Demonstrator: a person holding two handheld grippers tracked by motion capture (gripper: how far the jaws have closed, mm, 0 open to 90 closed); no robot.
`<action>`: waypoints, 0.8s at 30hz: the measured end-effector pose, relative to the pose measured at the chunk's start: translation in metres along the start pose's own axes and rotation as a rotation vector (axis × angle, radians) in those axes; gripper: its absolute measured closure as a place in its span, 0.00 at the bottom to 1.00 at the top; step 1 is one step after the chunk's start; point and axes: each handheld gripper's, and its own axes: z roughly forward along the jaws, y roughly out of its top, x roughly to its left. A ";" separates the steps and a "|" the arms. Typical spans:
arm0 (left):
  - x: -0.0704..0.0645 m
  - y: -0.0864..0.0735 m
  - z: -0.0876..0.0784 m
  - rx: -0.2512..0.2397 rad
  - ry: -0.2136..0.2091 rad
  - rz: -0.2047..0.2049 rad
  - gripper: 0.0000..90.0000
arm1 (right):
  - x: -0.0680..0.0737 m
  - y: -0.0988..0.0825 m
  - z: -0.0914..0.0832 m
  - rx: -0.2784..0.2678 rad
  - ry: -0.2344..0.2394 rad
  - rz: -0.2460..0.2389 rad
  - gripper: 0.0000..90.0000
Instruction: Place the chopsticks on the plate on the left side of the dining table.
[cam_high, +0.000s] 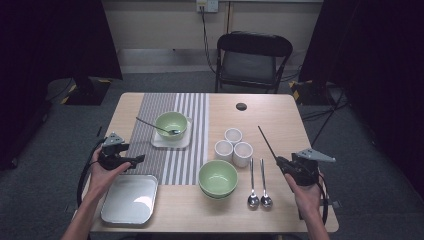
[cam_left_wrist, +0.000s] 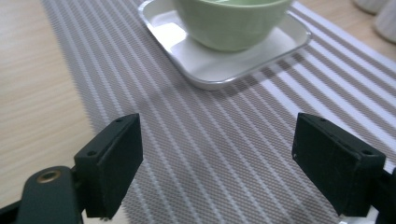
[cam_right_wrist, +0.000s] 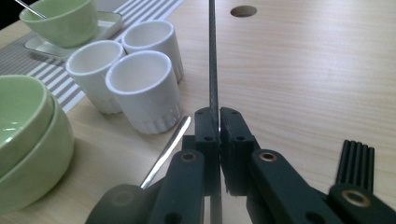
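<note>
The right gripper (cam_right_wrist: 218, 122) is clamped tight on a thin black chopstick (cam_high: 266, 141), which in the high view juts toward eleven o'clock from the jaws, its tip in the air over bare wood just right of the three white cups (cam_high: 233, 146). The left gripper (cam_left_wrist: 219, 163) stands wide open with nothing between its pads, hovering over the striped runner (cam_left_wrist: 233, 154); the small white tray (cam_left_wrist: 210, 70) with the far green bowl (cam_left_wrist: 229, 23) sits at its twelve o'clock. From the right gripper, two spoons (cam_high: 259, 192) lie at nine o'clock and the stacked green bowls (cam_high: 218, 177) just beyond. The work looks like laying a place setting, probably by the empty tray (cam_high: 129, 198) at six o'clock of the left gripper. To do it well, keep the stick's long tip high while crossing the cups, lower it flat, and release only once it rests.
</note>
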 end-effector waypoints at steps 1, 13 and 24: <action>-0.002 0.001 -0.001 -0.014 -0.006 0.006 0.20 | 0.001 0.001 -0.001 -0.003 0.004 -0.002 0.96; -0.018 0.009 0.005 0.014 -0.082 0.011 0.18 | 0.020 0.014 -0.007 -0.048 0.060 -0.032 0.96; -0.044 0.028 0.006 0.001 -0.143 0.066 0.18 | 0.037 0.026 -0.006 -0.068 0.099 -0.056 0.96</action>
